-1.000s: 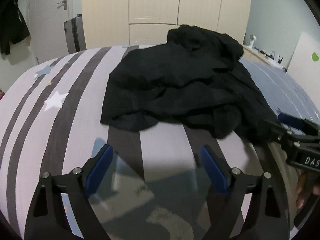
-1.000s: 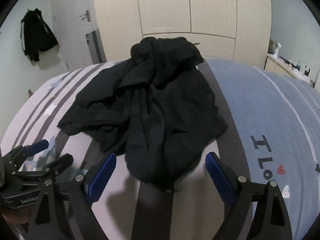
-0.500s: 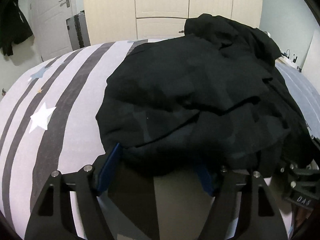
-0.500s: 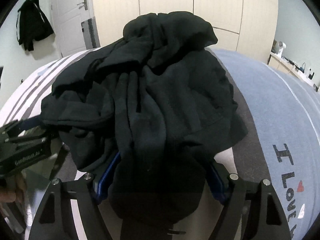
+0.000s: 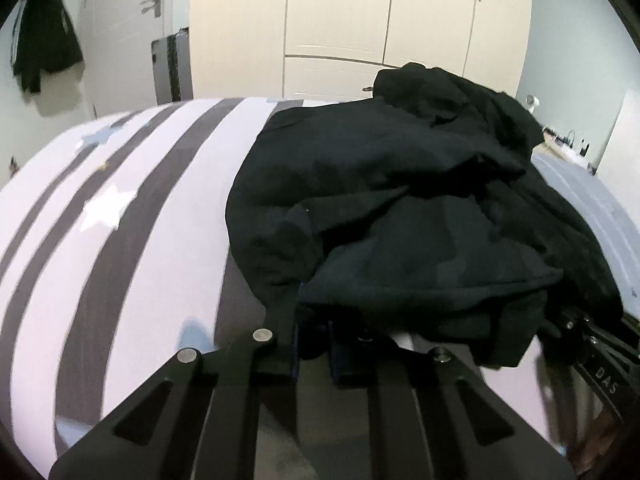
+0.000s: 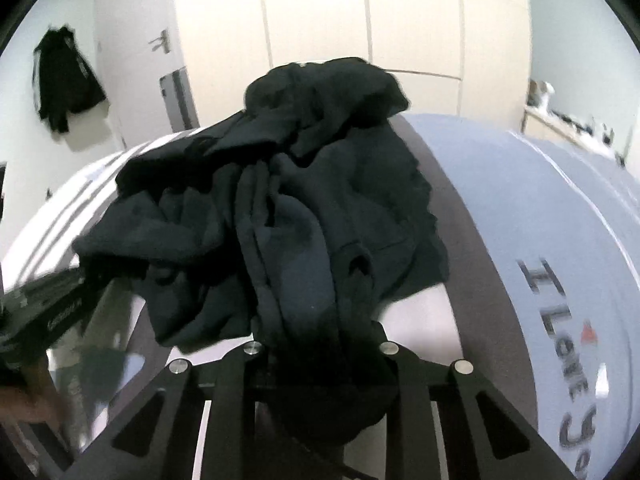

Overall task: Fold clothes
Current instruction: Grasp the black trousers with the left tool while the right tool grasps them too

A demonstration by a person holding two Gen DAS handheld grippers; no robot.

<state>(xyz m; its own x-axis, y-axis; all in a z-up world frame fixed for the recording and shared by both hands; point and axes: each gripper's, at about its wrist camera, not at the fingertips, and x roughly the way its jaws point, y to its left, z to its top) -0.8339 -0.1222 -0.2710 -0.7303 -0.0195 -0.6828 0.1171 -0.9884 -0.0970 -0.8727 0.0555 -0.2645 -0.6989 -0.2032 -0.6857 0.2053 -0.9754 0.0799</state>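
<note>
A crumpled black garment (image 5: pixel 400 200) lies heaped on a bed with a grey-and-white striped cover (image 5: pixel 160 240). My left gripper (image 5: pixel 316 344) is at the heap's near left edge; its jaws are closing with a fold of the black cloth pinched between the blue pads. In the right wrist view the same garment (image 6: pixel 280 220) fills the middle. My right gripper (image 6: pixel 320 364) is closing on a thick bunch of its near hem, which hides the pads. Each gripper also shows in the other's view: the right gripper (image 5: pixel 588 340) low right, the left gripper (image 6: pixel 60 300) low left.
The bed's right half has a pale blue cover with dark lettering (image 6: pixel 560 280). Cream wardrobe doors (image 5: pixel 380 20) stand behind the bed. A white door (image 5: pixel 132 40), a grey suitcase (image 5: pixel 172 68) and a dark jacket hanging on the wall (image 5: pixel 44 48) are at the back left.
Both grippers moved forward from the bare cover to the garment's near edge. Their jaws went from wide open to closed on the cloth, which now bunches at the fingers.
</note>
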